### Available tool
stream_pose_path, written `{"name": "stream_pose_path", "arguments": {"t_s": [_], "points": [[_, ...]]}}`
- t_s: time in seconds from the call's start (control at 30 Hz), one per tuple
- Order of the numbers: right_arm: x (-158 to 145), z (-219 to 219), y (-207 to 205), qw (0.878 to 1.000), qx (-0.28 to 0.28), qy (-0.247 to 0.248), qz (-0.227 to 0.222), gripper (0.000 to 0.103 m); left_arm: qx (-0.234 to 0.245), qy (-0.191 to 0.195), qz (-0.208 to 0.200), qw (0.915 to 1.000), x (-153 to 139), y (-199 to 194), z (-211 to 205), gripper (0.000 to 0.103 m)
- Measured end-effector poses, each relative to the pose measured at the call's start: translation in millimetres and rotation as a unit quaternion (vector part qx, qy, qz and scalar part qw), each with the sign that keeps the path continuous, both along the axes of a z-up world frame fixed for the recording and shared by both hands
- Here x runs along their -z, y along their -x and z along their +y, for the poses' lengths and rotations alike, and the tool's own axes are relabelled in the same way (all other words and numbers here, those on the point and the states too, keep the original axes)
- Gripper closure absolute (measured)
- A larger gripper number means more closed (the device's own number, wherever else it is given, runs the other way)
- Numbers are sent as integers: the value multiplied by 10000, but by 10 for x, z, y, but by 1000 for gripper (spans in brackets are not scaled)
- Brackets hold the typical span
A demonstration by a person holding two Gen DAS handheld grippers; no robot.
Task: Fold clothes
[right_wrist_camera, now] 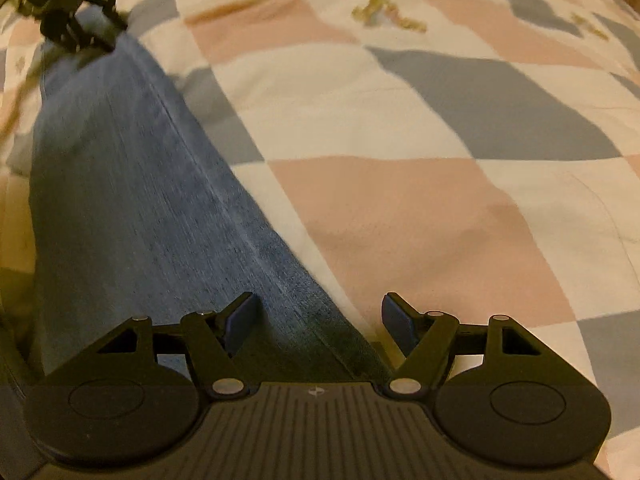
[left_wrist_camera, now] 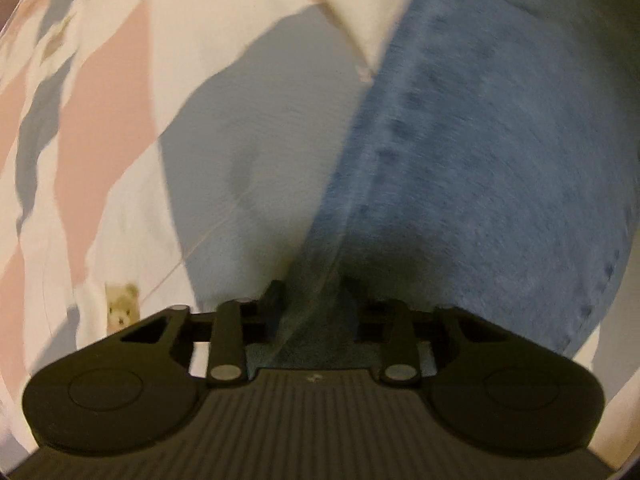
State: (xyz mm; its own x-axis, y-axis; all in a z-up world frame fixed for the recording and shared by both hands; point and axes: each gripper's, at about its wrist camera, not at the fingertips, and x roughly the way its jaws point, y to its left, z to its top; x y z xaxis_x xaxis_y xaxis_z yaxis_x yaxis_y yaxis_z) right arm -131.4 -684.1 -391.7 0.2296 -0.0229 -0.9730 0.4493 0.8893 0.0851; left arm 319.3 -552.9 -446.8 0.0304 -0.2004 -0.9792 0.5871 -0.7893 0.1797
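The left gripper (left_wrist_camera: 310, 292) points steeply down with its jaws drawn narrow on an edge of the jeans (left_wrist_camera: 480, 160). Blue cloth runs up between the fingers, and a thin fold of it rises over the gripper body; the pads appear to pinch it, though blur and shadow hide the contact itself.

The right gripper (right_wrist_camera: 318, 322) also points down. Its jaws stand wide and hold nothing. The left pad (right_wrist_camera: 240, 320) sits over the denim, and the right pad (right_wrist_camera: 396, 326) over the quilt (right_wrist_camera: 440, 200). The jeans' side seam passes between them.

In the right wrist view the jeans lie as one long blue strip on the checked quilt, running from the right gripper away to the upper left, where the left gripper (right_wrist_camera: 86, 38) sits at the far end. The strip looks flat, with no bunching visible along its length.

Step in hand, as judged: take the second hold so both ends can be lifted together for a fold.

- Lower the right gripper until both pads straddle the cloth edge, then close. Catch all layers of denim, not the quilt beneath.
- Keep the right pad clear of the quilt cover; a pinch of bedding would drag it up with the lift.
- Hold the left grip firm. Denim is heavy and may slip from a shallow pinch.
- Lift both ends level to keep the seam straight.
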Motion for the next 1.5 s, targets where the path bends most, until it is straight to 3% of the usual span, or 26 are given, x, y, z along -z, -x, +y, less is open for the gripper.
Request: {"name": "stream_pose_path", "arguments": {"t_s": [0.1,0.17,0.23,0.27,0.3,0.4,0.5,0.67,0.83,0.9,0.93,0.97,1.0,1.03,1.1,1.2,1.27,1.33,1.37,1.43,1.47,1.5], "points": [[56,-9,-74,9999,-147,-7,30,32,436,356,-261,9981,48,47,211,96],[122,-6,-125,9996,-204,-154,115,39,509,628,-386,9960,68,52,348,99],[189,7,-165,9988,-241,-362,215,73,484,840,-512,9940,52,63,457,102],[167,62,-188,9985,-347,-296,288,82,462,930,-571,9929,34,69,509,102],[138,124,-211,9980,-465,-207,364,100,415,993,-611,9923,-6,74,560,103],[-51,380,-239,9947,-819,371,499,100,95,1223,-558,9909,-272,82,774,103],[-420,723,-149,9889,-905,1115,371,101,-450,1584,-387,9856,-715,117,1152,103],[-1071,1672,160,9692,-963,2261,175,102,-1192,2040,-216,9715,-1517,438,2306,103],[-1422,3072,534,9524,-1092,2832,272,102,-1994,1832,-6,9626,-1912,909,3592,102],[-1380,3616,742,9523,-1026,2850,370,102,-2624,1553,248,9520,-1941,1117,4163,101],[-1328,3845,842,9558,-919,2763,404,102,-2949,1332,328,9456,-1862,1195,4416,96],[-1235,4045,887,9599,-803,2646,451,101,-3283,1076,303,9379,-1738,1285,4651,94],[-1105,4220,936,9650,-667,2462,616,91,-3574,812,290,9300,-1596,1350,4828,95],[-970,4392,987,9693,-528,2266,795,69,-3852,558,275,9207,-1457,1412,5002,95],[-736,4664,1110,9755,-139,1947,1015,56,-4290,243,281,9026,-1281,1511,5276,95],[-660,4642,1397,9802,1387,1179,781,56,-4943,319,463,8675,-1284,1546,5512,91],[-707,4482,1660,9606,2673,686,336,53,-5524,563,656,8291,-1335,1467,5562,85],[-765,4234,2022,9141,4034,255,-319,51,-6102,865,839,7830,-1355,1356,5507,85],[-776,4117,2203,8862,4584,80,-672,51,-6407,1060,933,7547,-1351,1285,5446,86],[-767,3827,2646,8066,5694,-208,-1573,49,-6808,1478,1107,7088,-1313,1200,5336,84],[-737,3728,2832,7716,6054,-273,-1933,49,-6953,1694,1178,6885,-1283,1168,5276,83],[-679,3639,2991,7434,6321,-301,-2166,49,-6994,1858,1214,6794,-1252,1167,5248,83]]}}
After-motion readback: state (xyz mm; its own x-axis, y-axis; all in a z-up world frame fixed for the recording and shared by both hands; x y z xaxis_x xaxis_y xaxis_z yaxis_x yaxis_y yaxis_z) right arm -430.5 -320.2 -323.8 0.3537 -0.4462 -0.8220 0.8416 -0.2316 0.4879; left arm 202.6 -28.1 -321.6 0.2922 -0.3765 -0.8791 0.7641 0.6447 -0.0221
